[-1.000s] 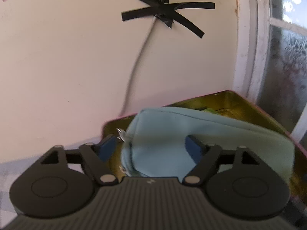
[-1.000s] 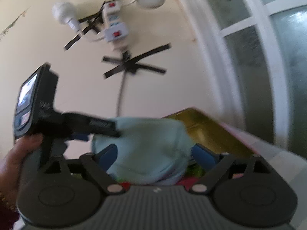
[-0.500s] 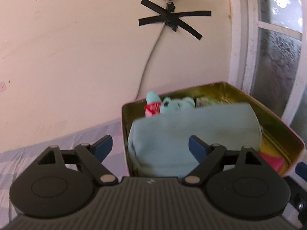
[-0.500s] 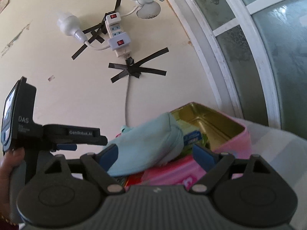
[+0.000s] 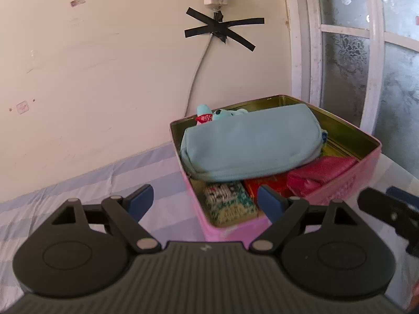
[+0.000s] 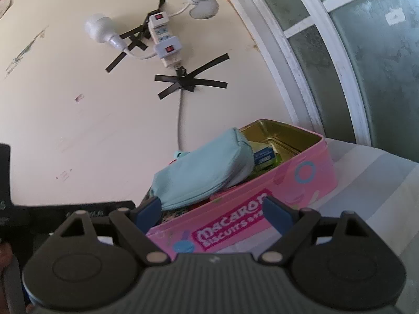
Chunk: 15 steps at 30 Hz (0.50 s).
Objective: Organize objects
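A pink biscuit tin (image 5: 348,183) (image 6: 288,180) stands open on a striped cloth by the wall. Across its contents lies a light blue zip pouch (image 5: 251,144) (image 6: 201,170), resting free. Under it I see a red pouch (image 5: 319,174), a red box, a patterned packet (image 5: 227,201) and a teal plush toy (image 5: 222,112). My left gripper (image 5: 205,200) hangs open just short of the tin's near corner, nothing between its fingers. My right gripper (image 6: 212,212) is open too, in front of the tin's long side, holding nothing.
The cream wall behind carries a taped cable (image 5: 199,68) and power strips (image 6: 165,41). A white window frame (image 5: 311,52) rises to the right. The striped cloth (image 5: 91,183) spreads left of the tin. The other gripper's body shows at the left edge (image 6: 15,209) of the right wrist view.
Both grippers have pulled back from the tin. A second ago their fingers stood either side of the blue pouch; now the pouch lies in the tin and both jaws are clear of it.
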Each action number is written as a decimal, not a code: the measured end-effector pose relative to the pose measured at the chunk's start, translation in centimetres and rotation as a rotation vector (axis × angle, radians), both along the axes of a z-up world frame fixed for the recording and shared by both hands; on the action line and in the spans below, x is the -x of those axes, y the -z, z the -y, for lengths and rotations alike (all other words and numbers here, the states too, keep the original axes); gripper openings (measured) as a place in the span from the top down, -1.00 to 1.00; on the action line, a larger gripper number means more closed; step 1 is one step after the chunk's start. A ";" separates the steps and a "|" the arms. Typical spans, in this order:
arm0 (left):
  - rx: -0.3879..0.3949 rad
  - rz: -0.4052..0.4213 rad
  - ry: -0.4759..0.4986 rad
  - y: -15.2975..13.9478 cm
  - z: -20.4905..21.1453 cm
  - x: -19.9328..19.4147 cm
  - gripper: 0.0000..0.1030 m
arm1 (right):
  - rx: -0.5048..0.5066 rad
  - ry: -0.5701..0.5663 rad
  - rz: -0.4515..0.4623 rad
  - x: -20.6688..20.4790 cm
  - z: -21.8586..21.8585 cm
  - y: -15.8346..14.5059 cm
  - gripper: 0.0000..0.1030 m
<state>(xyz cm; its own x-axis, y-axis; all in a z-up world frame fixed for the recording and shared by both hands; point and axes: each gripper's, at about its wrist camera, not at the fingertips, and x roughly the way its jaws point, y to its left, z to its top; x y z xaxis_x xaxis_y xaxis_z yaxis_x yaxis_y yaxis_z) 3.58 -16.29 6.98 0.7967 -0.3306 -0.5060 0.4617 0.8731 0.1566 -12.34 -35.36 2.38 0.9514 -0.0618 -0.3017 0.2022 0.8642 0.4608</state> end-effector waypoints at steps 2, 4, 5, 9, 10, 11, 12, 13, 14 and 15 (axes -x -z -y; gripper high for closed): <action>0.011 -0.006 0.001 0.1 -0.9 0.8 -0.71 | 0.010 -0.011 -0.002 0.3 -0.7 -0.3 -0.71; 0.022 -0.019 0.000 0.3 -1.8 1.5 -0.71 | 0.015 -0.020 -0.006 0.7 -1.2 -0.4 -0.71; 0.026 -0.027 0.000 0.4 -2.2 1.8 -0.71 | 0.017 -0.025 -0.008 0.9 -1.5 -0.5 -0.72; 0.040 -0.049 0.001 0.9 -3.7 3.1 -0.71 | 0.024 -0.039 -0.022 1.5 -2.6 -0.5 -0.75; 0.044 -0.053 -0.001 1.0 -4.0 3.4 -0.72 | 0.027 -0.041 -0.026 1.7 -2.8 -0.5 -0.75; 0.048 -0.059 -0.002 1.0 -4.4 3.7 -0.73 | 0.029 -0.043 -0.030 1.9 -3.1 -0.5 -0.77; 0.052 -0.062 -0.002 1.1 -4.6 3.9 -0.73 | 0.031 -0.046 -0.033 2.1 -3.3 -0.5 -0.78; 0.055 -0.062 -0.004 1.2 -4.9 4.2 -0.74 | 0.033 -0.051 -0.037 2.3 -3.6 -0.5 -0.78; 0.057 -0.059 -0.006 1.2 -5.1 4.5 -0.76 | 0.035 -0.055 -0.040 2.5 -3.8 -0.5 -0.78; 0.059 -0.056 -0.006 1.2 -5.3 4.7 -0.83 | 0.036 -0.058 -0.044 2.6 -4.0 -0.5 -0.80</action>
